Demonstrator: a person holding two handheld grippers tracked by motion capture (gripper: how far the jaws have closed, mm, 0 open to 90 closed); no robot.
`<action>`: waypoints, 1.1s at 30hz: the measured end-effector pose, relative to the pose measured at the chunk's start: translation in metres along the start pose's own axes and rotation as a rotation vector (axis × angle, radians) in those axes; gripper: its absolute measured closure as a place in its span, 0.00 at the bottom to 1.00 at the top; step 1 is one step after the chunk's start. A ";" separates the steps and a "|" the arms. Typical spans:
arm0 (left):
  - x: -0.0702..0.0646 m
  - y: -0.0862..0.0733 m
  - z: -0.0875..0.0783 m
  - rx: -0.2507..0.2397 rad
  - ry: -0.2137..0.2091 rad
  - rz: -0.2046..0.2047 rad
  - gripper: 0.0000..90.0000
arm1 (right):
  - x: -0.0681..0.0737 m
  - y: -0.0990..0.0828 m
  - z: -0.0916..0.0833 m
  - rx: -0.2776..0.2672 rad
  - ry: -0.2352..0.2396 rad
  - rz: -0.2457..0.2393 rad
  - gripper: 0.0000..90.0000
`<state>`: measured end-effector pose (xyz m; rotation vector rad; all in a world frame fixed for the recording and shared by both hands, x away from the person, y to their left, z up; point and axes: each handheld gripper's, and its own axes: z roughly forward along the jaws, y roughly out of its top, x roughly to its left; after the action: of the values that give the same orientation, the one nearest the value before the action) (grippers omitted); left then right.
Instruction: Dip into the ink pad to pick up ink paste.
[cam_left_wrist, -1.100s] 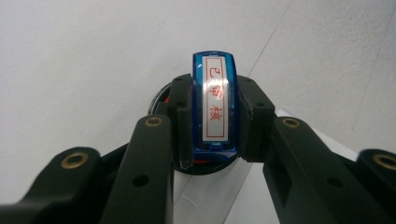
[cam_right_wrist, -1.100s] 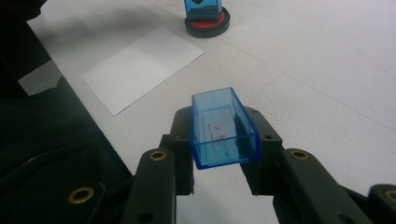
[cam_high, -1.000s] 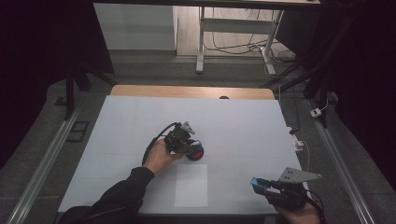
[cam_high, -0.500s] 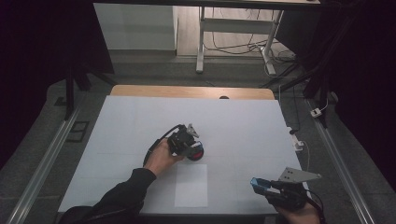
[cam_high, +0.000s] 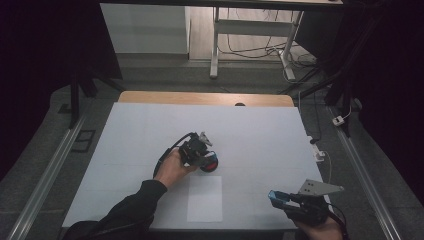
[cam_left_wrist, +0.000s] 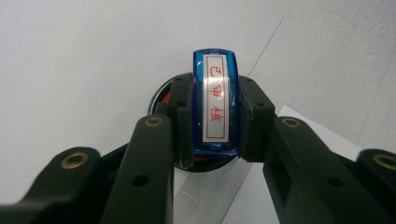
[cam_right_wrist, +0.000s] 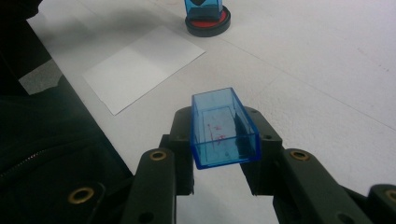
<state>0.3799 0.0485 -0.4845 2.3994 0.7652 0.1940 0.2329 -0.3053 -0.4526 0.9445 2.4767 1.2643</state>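
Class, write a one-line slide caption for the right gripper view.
Right tool grips a clear blue cap above the table, with the stamp on its red ink pad beside white paper.

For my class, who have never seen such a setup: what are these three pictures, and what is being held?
A person holds a hand-operated tool with two black fingers in each hand. The high view looks down on the white table; the other two pictures come from cameras riding on each tool. The left gripper is shut on a blue stamp, pressed onto a round red ink pad. The right gripper is shut on the stamp's clear blue cap near the table's edge. A sheet of white paper lies between them.
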 end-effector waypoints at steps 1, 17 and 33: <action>0.002 -0.001 0.000 -0.002 -0.009 -0.010 0.79 | 0.000 0.000 0.000 0.002 -0.002 -0.001 0.76; 0.010 -0.005 0.000 -0.036 -0.054 -0.012 0.79 | 0.000 0.000 0.000 0.001 0.003 0.001 0.76; 0.014 -0.008 -0.001 -0.062 -0.078 -0.037 0.78 | 0.000 0.000 0.000 0.000 0.003 -0.001 0.76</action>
<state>0.3879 0.0619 -0.4890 2.3180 0.7567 0.1074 0.2329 -0.3057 -0.4527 0.9421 2.4788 1.2669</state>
